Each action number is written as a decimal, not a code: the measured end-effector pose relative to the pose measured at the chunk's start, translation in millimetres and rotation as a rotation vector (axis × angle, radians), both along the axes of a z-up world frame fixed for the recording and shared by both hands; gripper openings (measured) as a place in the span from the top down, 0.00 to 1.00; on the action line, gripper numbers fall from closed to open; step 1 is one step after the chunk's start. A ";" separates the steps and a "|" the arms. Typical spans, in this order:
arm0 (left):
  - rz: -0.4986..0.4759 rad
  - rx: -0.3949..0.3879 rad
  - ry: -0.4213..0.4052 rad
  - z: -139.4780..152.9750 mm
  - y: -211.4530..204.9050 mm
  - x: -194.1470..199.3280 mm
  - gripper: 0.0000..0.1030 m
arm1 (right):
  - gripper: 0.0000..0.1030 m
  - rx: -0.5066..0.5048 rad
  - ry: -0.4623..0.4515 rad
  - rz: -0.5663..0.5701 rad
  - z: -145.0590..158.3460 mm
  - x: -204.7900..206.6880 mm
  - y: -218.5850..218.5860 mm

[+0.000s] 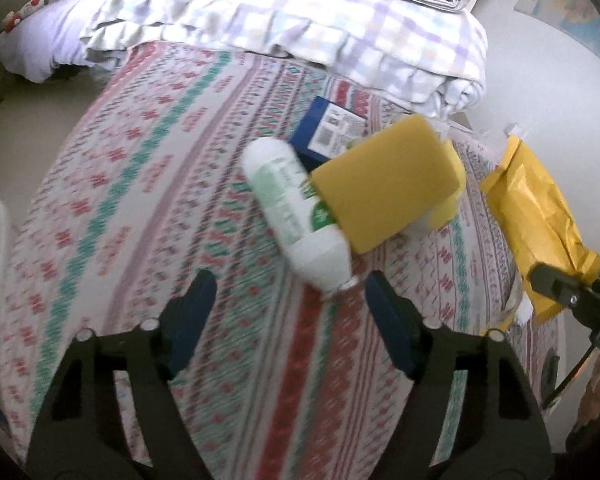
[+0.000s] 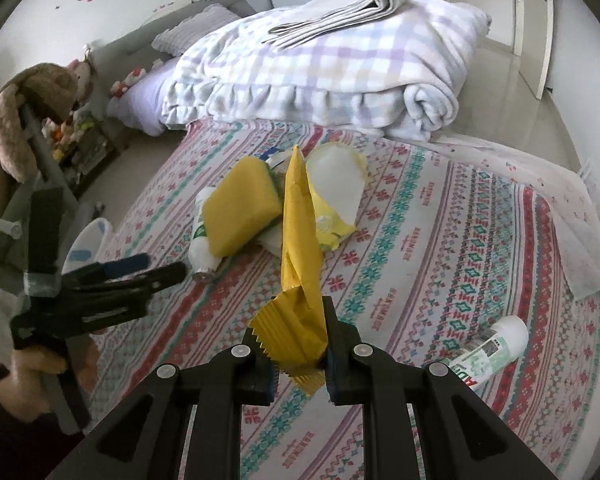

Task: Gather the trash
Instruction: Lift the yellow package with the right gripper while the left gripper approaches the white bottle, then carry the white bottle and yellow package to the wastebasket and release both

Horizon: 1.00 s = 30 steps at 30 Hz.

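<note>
My right gripper [image 2: 300, 360] is shut on a crumpled yellow wrapper [image 2: 300, 248], which hangs above the patterned bedspread [image 2: 440, 240]. In the left wrist view the wrapper [image 1: 536, 216] is at the right, with the right gripper [image 1: 548, 280] pinching its lower end. My left gripper [image 1: 290, 292] is open with nothing between its fingers. Just beyond it lies a white bottle with a green label [image 1: 292, 204], cap end near the right fingertip. A yellow sponge [image 1: 384, 184] leans over the bottle, and a blue box [image 1: 324, 128] lies behind. The right wrist view shows the left gripper [image 2: 164, 265] beside that bottle [image 2: 204, 248].
A torn white-and-yellow cup [image 2: 336, 184] lies behind the sponge [image 2: 240, 208]. A second white bottle [image 2: 492, 348] lies at the right on the bed. A folded checked blanket [image 2: 320, 68] with newspapers [image 2: 340, 12] covers the far end. A plush toy [image 2: 24, 120] hangs at the left.
</note>
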<state>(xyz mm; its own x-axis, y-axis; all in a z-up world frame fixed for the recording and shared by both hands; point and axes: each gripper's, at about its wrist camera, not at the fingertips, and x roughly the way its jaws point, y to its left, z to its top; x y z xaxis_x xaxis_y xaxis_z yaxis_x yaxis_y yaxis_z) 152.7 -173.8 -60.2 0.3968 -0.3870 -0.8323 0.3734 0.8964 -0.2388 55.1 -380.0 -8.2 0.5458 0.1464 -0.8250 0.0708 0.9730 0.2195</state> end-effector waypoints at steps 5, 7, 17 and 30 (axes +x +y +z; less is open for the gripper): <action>-0.011 0.019 -0.004 -12.2 -14.8 5.5 0.43 | 0.83 0.011 0.006 -0.007 -2.1 1.6 -8.0; -0.012 0.028 -0.001 -16.1 -16.9 7.0 0.49 | 0.83 0.010 0.012 -0.010 -3.9 1.9 -10.9; -0.018 0.029 -0.035 -5.6 -8.8 4.9 0.63 | 0.83 0.011 0.010 -0.024 -3.0 2.6 -13.6; 0.008 0.038 -0.083 17.5 41.3 -1.4 0.74 | 0.83 0.015 -0.047 0.025 17.0 15.6 22.3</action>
